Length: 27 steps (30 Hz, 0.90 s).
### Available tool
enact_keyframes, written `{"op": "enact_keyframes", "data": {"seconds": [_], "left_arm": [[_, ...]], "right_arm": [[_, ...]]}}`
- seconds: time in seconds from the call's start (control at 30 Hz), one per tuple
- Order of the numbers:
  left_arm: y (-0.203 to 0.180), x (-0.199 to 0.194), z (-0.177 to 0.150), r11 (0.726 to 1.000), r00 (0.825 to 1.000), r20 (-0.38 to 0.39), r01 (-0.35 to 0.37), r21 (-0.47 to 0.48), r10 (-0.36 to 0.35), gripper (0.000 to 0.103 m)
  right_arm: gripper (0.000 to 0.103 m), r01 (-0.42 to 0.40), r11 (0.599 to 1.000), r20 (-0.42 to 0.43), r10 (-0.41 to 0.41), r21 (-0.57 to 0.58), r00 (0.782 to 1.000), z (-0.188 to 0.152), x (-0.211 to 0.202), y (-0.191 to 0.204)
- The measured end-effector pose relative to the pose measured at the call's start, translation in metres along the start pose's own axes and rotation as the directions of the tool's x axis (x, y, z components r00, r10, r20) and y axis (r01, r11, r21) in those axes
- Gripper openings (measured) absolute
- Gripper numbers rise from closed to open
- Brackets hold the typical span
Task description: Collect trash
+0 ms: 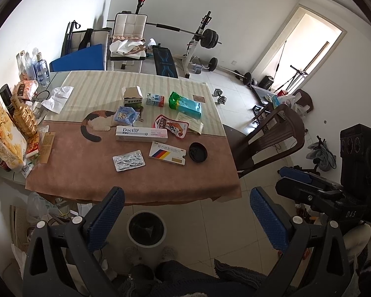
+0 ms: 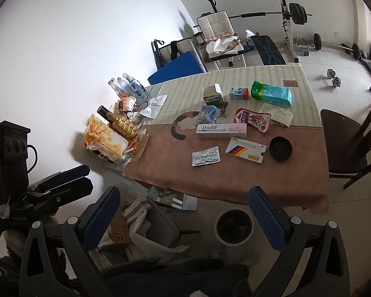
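Note:
Trash lies spread over the cloth-covered table point(image 1: 86, 173): a foil blister pack point(image 1: 128, 160), a striped medicine box point(image 1: 167, 156), a black lid point(image 1: 197, 151), a white "Doctor" box point(image 1: 141, 133), a red pouch point(image 1: 170, 125) and a green-blue bag point(image 1: 184, 104). A white waste bin point(image 1: 146, 228) with a dark liner stands on the floor below the table's near edge. My left gripper point(image 1: 185, 216) hangs open above the bin, holding nothing. My right gripper point(image 2: 184, 216) is open too, short of the table edge point(image 2: 235, 198), with the bin point(image 2: 233, 225) between its fingers in view.
Bottles point(image 1: 38, 68), a gold bottle point(image 1: 24, 116) and snack bags point(image 1: 3, 138) crowd the table's left side. A dark chair point(image 1: 267, 136) stands at the right. A weight bench point(image 1: 165, 61) and dumbbells point(image 1: 220, 96) lie behind. Bags and cardboard point(image 2: 126, 230) clutter the floor at left.

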State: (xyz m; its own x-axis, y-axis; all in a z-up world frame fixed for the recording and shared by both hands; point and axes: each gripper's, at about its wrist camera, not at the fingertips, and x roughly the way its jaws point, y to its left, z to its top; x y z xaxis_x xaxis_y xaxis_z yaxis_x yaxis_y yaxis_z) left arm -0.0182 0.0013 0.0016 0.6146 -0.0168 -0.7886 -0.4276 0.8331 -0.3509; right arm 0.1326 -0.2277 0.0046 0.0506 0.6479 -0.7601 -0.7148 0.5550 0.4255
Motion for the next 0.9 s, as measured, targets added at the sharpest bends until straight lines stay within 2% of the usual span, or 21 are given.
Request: {"op": "enact_keyframes", "data": {"seconds": [0.03,0.07,0.1,0.13,0.17,0.23,0.27,0.43,0.5,0.53,0.63,0.77,0.87,0.9], "left_arm": [[-0.001,0.0,-0.001,1.0,1.0,0.004,-0.022,0.0,0.022,0.103],[-0.002,0.003,0.0,0.997,0.997,0.017,-0.077,0.005,0.077,0.103],[-0.003,0.005,0.001,0.986,0.985,0.043,-0.167,0.021,0.166,0.103],[-0.004,0.01,0.001,0.966,0.965,0.069,-0.256,0.037,0.253,0.103],[-0.003,0.017,0.004,0.935,0.933,0.099,-0.35,0.045,0.345,0.103],[0.007,0.035,0.008,0.898,0.894,0.116,-0.439,0.042,0.432,0.103],[0.014,0.047,0.011,0.887,0.886,0.1,-0.459,0.04,0.454,0.103],[0.049,0.113,0.023,0.859,0.86,-0.004,-0.51,0.046,0.51,0.103],[0.058,0.139,0.031,0.848,0.847,-0.05,-0.529,0.029,0.529,0.103],[0.065,0.153,0.036,0.849,0.846,-0.079,-0.528,0.016,0.527,0.103],[0.076,0.192,0.05,0.843,0.835,-0.153,-0.538,-0.02,0.529,0.103],[0.088,0.247,0.07,0.821,0.809,-0.252,-0.565,-0.085,0.531,0.103],[0.099,0.292,0.087,0.796,0.795,-0.337,-0.579,-0.177,0.504,0.103],[0.105,0.31,0.093,0.776,0.788,-0.38,-0.588,-0.228,0.485,0.103]], "right_arm": [[0.103,-0.001,1.0,0.004,0.001,0.005,1.0,0.0,0.0,0.001],[0.103,0.003,1.0,0.009,-0.003,0.014,1.0,0.0,0.001,0.001],[0.103,0.017,1.0,0.018,-0.017,0.026,1.0,0.0,0.001,0.002],[0.103,0.042,0.998,0.032,-0.044,0.041,0.999,0.0,0.002,0.002],[0.103,0.076,0.996,0.048,-0.079,0.054,0.996,0.0,0.004,0.002],[0.103,0.158,0.985,0.078,-0.163,0.075,0.983,0.001,0.01,-0.001],[0.103,0.204,0.975,0.081,-0.211,0.092,0.974,0.002,0.016,-0.004],[0.103,0.343,0.925,0.052,-0.355,0.166,0.933,0.011,0.052,-0.038],[0.103,0.381,0.91,0.022,-0.39,0.165,0.921,0.02,0.071,-0.054],[0.103,0.396,0.904,0.004,-0.402,0.162,0.916,0.024,0.081,-0.062],[0.103,0.415,0.897,-0.052,-0.412,0.153,0.91,0.044,0.116,-0.092],[0.103,0.44,0.891,-0.126,-0.427,0.112,0.896,0.083,0.174,-0.144],[0.103,0.445,0.894,-0.181,-0.43,0.055,0.885,0.118,0.224,-0.183],[0.103,0.444,0.895,-0.195,-0.431,0.03,0.881,0.133,0.242,-0.198]]}}
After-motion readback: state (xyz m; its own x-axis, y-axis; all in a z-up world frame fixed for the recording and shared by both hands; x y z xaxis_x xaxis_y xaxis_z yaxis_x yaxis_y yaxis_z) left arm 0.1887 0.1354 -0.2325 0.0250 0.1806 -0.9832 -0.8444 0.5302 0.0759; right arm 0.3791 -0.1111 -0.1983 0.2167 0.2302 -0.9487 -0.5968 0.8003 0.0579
